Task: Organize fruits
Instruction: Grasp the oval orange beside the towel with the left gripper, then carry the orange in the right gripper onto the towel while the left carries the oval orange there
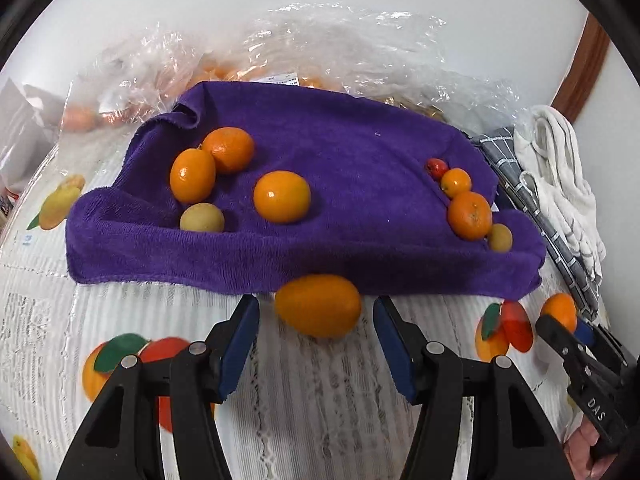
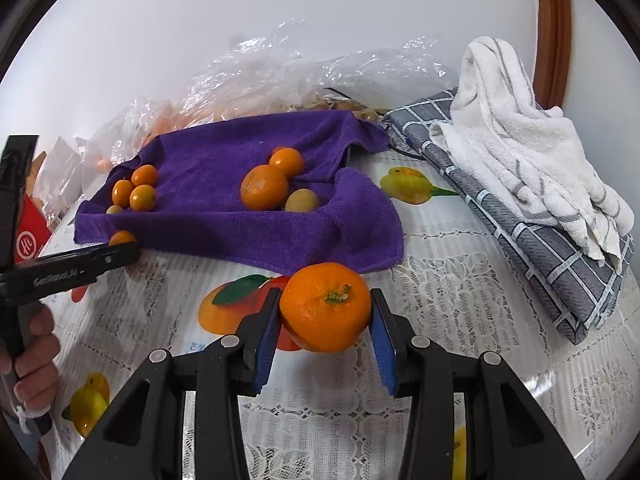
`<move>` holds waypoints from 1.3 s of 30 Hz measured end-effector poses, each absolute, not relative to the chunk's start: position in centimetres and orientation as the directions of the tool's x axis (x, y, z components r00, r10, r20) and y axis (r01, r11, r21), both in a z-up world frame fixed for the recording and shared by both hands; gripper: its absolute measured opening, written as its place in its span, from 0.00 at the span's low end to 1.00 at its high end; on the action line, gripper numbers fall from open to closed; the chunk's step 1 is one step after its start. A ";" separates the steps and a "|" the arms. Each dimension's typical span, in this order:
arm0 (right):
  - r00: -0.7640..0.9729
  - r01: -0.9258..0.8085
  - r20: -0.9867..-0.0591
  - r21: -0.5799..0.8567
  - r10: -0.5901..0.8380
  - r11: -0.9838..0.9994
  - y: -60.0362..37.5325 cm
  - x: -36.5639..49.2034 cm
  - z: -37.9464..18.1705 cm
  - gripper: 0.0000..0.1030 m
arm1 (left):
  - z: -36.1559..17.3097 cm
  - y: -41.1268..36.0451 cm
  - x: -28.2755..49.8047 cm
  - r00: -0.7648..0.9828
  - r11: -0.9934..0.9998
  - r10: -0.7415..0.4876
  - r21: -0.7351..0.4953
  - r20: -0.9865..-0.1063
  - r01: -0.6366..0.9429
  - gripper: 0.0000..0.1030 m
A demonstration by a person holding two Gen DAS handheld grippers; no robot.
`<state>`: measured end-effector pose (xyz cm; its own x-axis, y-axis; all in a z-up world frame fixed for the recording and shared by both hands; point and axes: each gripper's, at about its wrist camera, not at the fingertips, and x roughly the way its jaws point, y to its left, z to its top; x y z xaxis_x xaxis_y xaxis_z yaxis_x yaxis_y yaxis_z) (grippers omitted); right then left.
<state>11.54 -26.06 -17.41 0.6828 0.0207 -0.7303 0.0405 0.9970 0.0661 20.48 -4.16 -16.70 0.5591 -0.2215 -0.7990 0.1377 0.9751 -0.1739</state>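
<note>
A purple towel lies on the table with two fruit groups: kumquats, a mandarin and a longan at its left, and a mandarin, kumquat, longan and small red fruit at its right. My left gripper is open, its blue pads on either side of an oval kumquat on the tablecloth just before the towel's edge. My right gripper is shut on a mandarin with a green stem, before the towel. It also shows in the left wrist view.
Crumpled clear plastic bags with more fruit lie behind the towel. A grey checked cloth with a white towel on it lies at the right. A red box stands at the left. A fruit-print tablecloth covers the table.
</note>
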 end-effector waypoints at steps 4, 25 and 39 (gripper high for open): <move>0.677 0.044 -0.735 0.102 0.046 0.994 -26.5 11.8 -17.6 0.41 | -17.0 -4.5 20.5 0.576 0.974 -0.225 -0.165 -0.786 0.155 0.56; 0.688 0.053 -0.724 0.117 0.049 0.992 -26.9 11.5 -17.7 0.41 | -15.6 -3.2 19.2 0.657 0.967 -0.244 -0.228 -0.714 0.112 0.39; 0.714 0.068 -0.699 0.127 0.041 0.990 -27.1 10.8 -17.3 0.41 | -12.4 -1.1 18.0 0.752 0.964 -0.243 -0.237 -0.613 0.119 0.39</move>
